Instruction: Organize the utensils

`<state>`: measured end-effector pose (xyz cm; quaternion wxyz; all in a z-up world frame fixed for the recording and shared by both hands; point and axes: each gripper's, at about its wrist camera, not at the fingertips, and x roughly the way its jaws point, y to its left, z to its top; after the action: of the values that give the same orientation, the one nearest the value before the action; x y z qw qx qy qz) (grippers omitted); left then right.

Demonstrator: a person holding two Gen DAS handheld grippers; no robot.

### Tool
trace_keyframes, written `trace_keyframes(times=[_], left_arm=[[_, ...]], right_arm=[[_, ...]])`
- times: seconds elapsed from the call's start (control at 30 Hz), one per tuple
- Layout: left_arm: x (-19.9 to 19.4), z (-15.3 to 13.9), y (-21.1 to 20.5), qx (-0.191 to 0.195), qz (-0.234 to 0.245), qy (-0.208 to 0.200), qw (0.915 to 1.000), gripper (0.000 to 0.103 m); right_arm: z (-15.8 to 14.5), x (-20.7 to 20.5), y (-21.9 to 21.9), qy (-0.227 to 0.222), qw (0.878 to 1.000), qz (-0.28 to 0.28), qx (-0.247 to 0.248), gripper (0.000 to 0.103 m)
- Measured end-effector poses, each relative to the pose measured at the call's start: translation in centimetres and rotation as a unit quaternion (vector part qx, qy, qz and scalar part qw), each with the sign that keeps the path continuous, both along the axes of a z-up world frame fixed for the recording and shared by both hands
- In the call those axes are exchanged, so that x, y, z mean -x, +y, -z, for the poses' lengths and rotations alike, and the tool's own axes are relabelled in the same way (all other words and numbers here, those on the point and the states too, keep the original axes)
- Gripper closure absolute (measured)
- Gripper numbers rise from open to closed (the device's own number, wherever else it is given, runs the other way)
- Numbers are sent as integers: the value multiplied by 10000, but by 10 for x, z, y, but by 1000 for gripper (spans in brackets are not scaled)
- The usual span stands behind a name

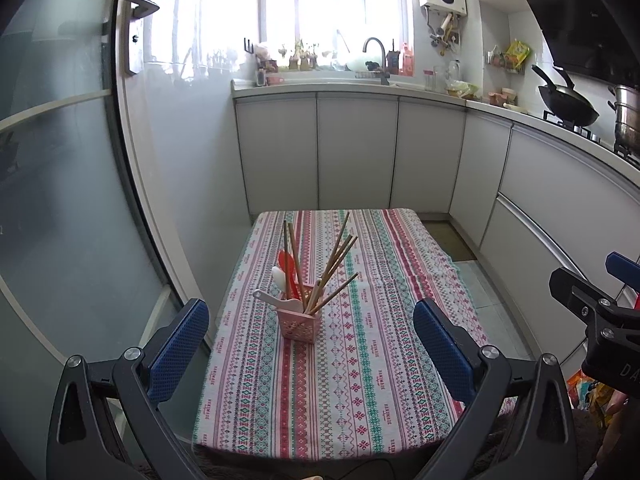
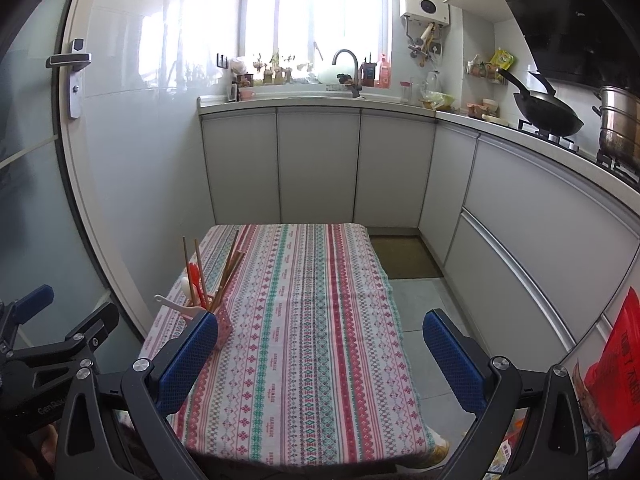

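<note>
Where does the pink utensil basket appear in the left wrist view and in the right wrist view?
Left wrist: pink utensil basket stands at centre, on the striped tablecloth.
Right wrist: it is at lower left, partly hidden behind the right gripper's finger.
Shared landmark: the sink faucet.

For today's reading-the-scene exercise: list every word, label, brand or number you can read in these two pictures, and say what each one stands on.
"HANDMADE": repeated along the stripes of the tablecloth.
"GenRo…": on the left gripper body, cut off by the right wrist view's edge.
"DA…": on the right gripper body, cut off.
Red bag: large characters, too distorted to read.
Packets on the wall rack: too small to read.
</note>
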<state>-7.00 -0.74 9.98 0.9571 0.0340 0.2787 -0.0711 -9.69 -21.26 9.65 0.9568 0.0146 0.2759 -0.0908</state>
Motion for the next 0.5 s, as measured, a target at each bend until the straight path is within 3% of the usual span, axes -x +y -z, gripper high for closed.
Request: trace_keyframes(times=[0.5], left_arm=[[0,-1,1,20,-27,29,10000,0]], right_arm=[[1,-2,1,27,10000,-25,-5,0]])
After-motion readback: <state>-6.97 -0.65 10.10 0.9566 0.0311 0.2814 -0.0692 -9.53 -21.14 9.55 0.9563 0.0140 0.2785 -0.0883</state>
